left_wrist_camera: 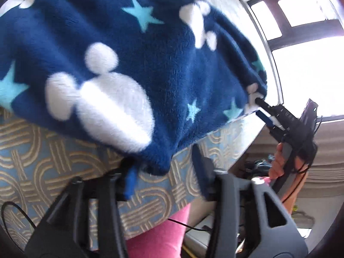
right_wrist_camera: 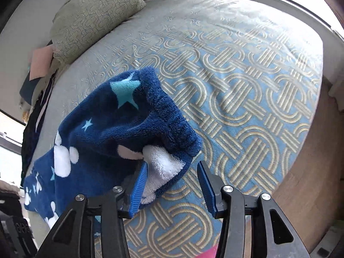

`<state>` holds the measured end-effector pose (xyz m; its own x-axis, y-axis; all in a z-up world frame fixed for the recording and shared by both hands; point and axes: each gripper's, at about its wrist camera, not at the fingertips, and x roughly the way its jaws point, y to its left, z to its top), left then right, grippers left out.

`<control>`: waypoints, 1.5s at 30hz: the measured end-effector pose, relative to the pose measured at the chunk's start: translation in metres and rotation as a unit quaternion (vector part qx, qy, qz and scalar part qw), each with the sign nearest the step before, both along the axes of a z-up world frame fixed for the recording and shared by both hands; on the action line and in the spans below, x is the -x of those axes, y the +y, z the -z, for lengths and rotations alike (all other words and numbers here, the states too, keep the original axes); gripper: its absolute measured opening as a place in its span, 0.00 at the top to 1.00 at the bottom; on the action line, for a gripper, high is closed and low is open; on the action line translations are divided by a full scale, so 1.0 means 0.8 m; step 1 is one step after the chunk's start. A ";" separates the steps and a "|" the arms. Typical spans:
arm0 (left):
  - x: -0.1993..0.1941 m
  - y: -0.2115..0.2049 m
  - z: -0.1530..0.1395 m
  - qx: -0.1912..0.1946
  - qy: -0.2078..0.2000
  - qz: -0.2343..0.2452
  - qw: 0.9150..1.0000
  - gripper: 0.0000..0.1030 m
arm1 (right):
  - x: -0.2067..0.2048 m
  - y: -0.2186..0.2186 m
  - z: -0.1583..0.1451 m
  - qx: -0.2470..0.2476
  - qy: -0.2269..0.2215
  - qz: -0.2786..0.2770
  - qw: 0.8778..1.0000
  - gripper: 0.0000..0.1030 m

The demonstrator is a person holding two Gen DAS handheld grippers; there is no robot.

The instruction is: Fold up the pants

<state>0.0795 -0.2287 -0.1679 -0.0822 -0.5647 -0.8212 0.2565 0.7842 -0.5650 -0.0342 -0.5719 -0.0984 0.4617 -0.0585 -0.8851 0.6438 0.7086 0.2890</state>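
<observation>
- Pants, dark blue fleece with white shapes and pale stars, fill the upper left and middle of the left wrist view. In the right wrist view they lie bunched at the lower left, on the patterned bed cover.
- Your left gripper has its fingers spread. A hanging edge of the fleece sits between them, close to the left finger, but neither pad presses on it.
- Your right gripper is likewise released. Its left pad touches the white inner pile of a corner, and its right pad stands clear over the bed cover.
- With both grips loose, the thick fleece will probably spring back, so a fold may open or settle crooked.
- The ribbed blue pad touching the pile could drag that corner along if you pull away sideways. Lift clear first.
- In the left wrist view the near edge of the pants lies close to the edge of the bed, with pink cloth below it. Any tug toward the bottom of the frame could slide the heap off.
- The cloth looks lumpy rather than flat. Closing again blind may catch only one layer and twist the pants.
</observation>
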 end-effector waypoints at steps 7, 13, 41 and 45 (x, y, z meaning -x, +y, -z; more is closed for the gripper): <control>-0.002 0.132 -0.070 0.000 -0.084 -0.054 0.995 0.25 | -0.046 0.129 -0.087 0.068 -0.064 -0.122 0.988 0.51; -0.050 0.369 -0.067 -0.033 -0.099 -0.319 0.942 0.25 | -0.129 0.317 -0.099 0.041 -0.099 -0.306 0.946 0.50; -0.268 0.536 0.025 0.061 -0.063 -0.433 0.897 0.83 | -0.198 0.525 0.007 -0.031 -0.006 -0.373 0.927 0.50; -0.250 0.560 0.003 0.076 -0.059 -0.443 0.892 0.85 | -0.186 0.504 0.020 -0.054 0.000 -0.359 0.932 0.50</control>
